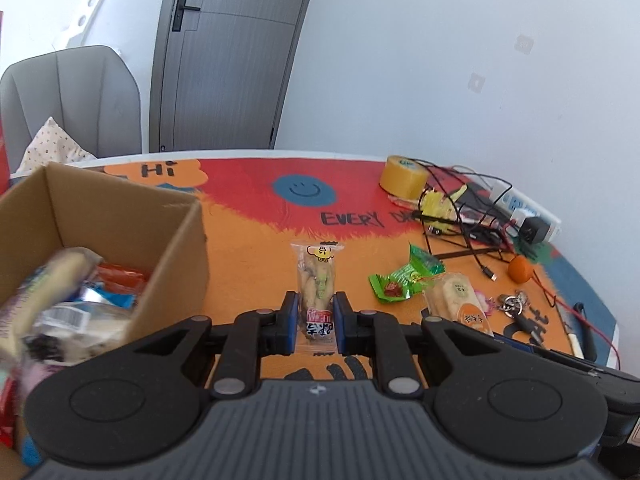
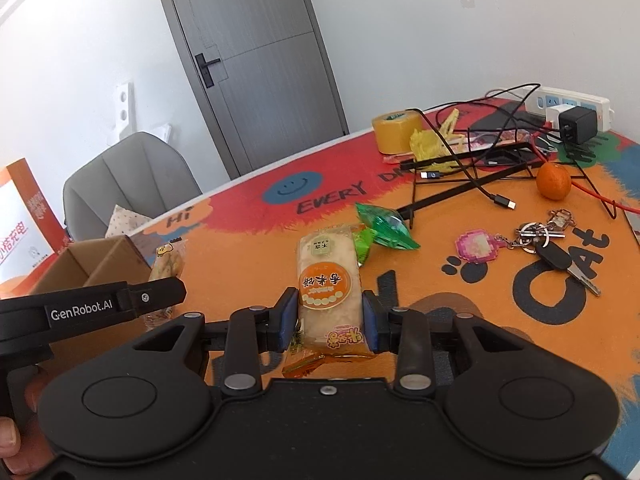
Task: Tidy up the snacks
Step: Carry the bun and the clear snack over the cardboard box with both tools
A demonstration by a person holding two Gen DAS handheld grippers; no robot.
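Observation:
My left gripper (image 1: 316, 312) is shut on a clear snack packet with a yellow cartoon label (image 1: 318, 280) that lies on the table mat. My right gripper (image 2: 330, 316) is shut on a rice cracker packet with an orange label (image 2: 328, 280), which also shows in the left wrist view (image 1: 460, 300). A cardboard box (image 1: 172, 240) holding several snacks stands at the left; in the right wrist view the box (image 2: 92, 264) sits behind the left gripper's body (image 2: 120, 304). A green snack packet (image 1: 404, 280) lies between the two held packets and shows in the right wrist view (image 2: 384, 228).
A tape roll (image 1: 404, 176), tangled cables and a wire stand (image 1: 464, 216), a power strip (image 2: 576, 108), an orange (image 2: 554, 182) and keys with a pink charm (image 2: 532, 240) lie at the right. A grey chair (image 1: 72, 96) stands behind the box.

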